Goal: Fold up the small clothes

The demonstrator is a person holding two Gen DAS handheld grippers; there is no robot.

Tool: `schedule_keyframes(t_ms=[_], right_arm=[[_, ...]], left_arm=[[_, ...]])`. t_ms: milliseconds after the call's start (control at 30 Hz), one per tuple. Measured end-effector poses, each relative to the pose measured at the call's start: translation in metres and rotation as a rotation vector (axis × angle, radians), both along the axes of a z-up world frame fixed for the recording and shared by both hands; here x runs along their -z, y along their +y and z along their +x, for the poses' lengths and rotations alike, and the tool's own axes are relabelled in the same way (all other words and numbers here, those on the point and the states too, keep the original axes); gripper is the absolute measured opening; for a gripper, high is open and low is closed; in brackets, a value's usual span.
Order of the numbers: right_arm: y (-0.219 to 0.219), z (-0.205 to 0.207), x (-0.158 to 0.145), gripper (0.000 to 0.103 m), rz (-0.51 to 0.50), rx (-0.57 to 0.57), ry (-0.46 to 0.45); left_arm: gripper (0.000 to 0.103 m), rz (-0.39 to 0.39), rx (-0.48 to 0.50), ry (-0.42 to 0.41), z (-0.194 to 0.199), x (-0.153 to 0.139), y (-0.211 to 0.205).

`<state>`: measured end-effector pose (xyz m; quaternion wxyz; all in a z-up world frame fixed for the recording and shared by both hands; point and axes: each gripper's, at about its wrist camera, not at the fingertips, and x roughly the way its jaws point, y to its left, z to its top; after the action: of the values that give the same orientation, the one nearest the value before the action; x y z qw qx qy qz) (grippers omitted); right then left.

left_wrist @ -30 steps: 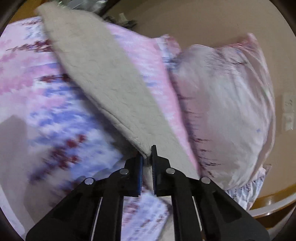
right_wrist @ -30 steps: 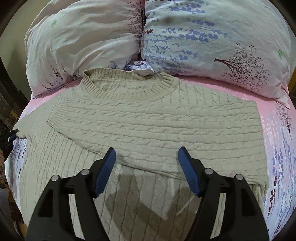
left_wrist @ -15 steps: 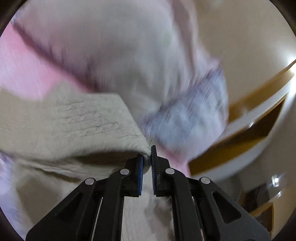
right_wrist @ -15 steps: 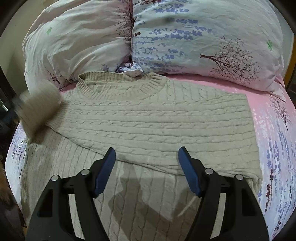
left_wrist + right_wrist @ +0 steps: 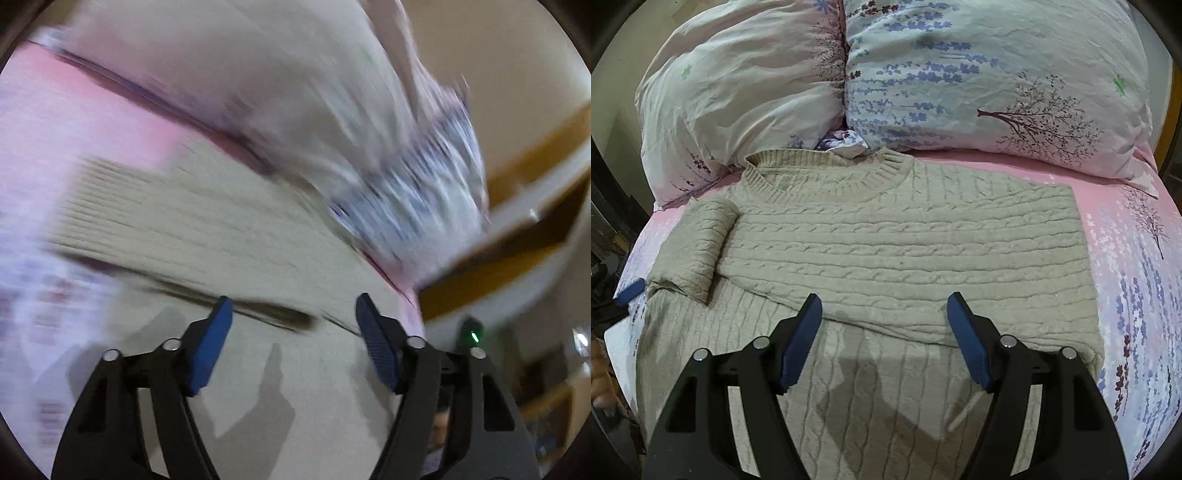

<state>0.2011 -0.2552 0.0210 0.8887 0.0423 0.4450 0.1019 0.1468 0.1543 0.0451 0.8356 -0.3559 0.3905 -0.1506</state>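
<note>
A beige cable-knit sweater [image 5: 886,251] lies flat on the bed, neck toward the pillows. One sleeve is folded across the chest; the other sleeve [image 5: 698,243] lies folded over the sweater's left side. My right gripper [image 5: 884,321] is open and empty, hovering above the sweater's lower middle. My left gripper [image 5: 293,321] is open and empty just above the sweater [image 5: 229,236]; that view is motion-blurred. A blue fingertip of the left gripper [image 5: 629,291] shows at the sweater's left edge in the right wrist view.
Two floral pillows [image 5: 979,74] lie against the head of the bed behind the sweater. The pink floral sheet [image 5: 1137,258] shows to the right. A wooden bed frame [image 5: 517,236] and a pillow [image 5: 295,92] show in the left wrist view.
My left gripper carried the sleeve over onto the sweater's left side, then opened and let it go. My right gripper stayed open and drifted slightly.
</note>
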Motion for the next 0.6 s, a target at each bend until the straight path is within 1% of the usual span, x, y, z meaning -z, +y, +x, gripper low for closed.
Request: schedule_keyframes(t_ms=[33, 67, 133, 200, 267, 367, 433, 500, 533, 600], right_arm=[[0.002, 0.0, 0.0, 0.07, 0.003, -0.006, -0.003], [0.004, 0.001, 0.0, 0.07, 0.006, -0.013, -0.005], [0.01, 0.001, 0.001, 0.07, 0.012, -0.027, -0.008], [0.018, 0.0, 0.002, 0.07, 0.018, -0.043, -0.008], [0.026, -0.003, 0.004, 0.07, 0.019, -0.058, -0.007], [0.034, -0.007, 0.002, 0.07, 0.018, -0.08, -0.022], [0.039, -0.009, -0.003, 0.07, 0.018, -0.096, -0.045], [0.048, -0.012, -0.011, 0.07, 0.021, -0.136, -0.085], [0.052, -0.014, -0.014, 0.07, 0.022, -0.157, -0.103], [0.062, -0.016, -0.02, 0.07, 0.023, -0.204, -0.136]], left_arm=[[0.062, 0.013, -0.089, 0.037, -0.006, 0.002, 0.023], [0.058, 0.006, -0.152, 0.076, -0.009, 0.006, 0.041], [0.054, -0.035, -0.235, 0.159, -0.011, 0.021, 0.069], [0.054, -0.094, -0.278, 0.219, -0.01, 0.035, 0.079], [0.053, -0.118, -0.302, 0.248, -0.008, 0.044, 0.079], [0.052, -0.146, -0.335, 0.231, 0.0, 0.045, 0.079], [0.041, -0.165, -0.354, 0.215, 0.009, 0.047, 0.079], [0.009, -0.164, -0.346, 0.185, 0.02, 0.046, 0.073], [0.008, -0.162, -0.339, 0.167, 0.024, 0.042, 0.069], [0.007, -0.132, -0.315, 0.107, 0.03, 0.029, 0.058]])
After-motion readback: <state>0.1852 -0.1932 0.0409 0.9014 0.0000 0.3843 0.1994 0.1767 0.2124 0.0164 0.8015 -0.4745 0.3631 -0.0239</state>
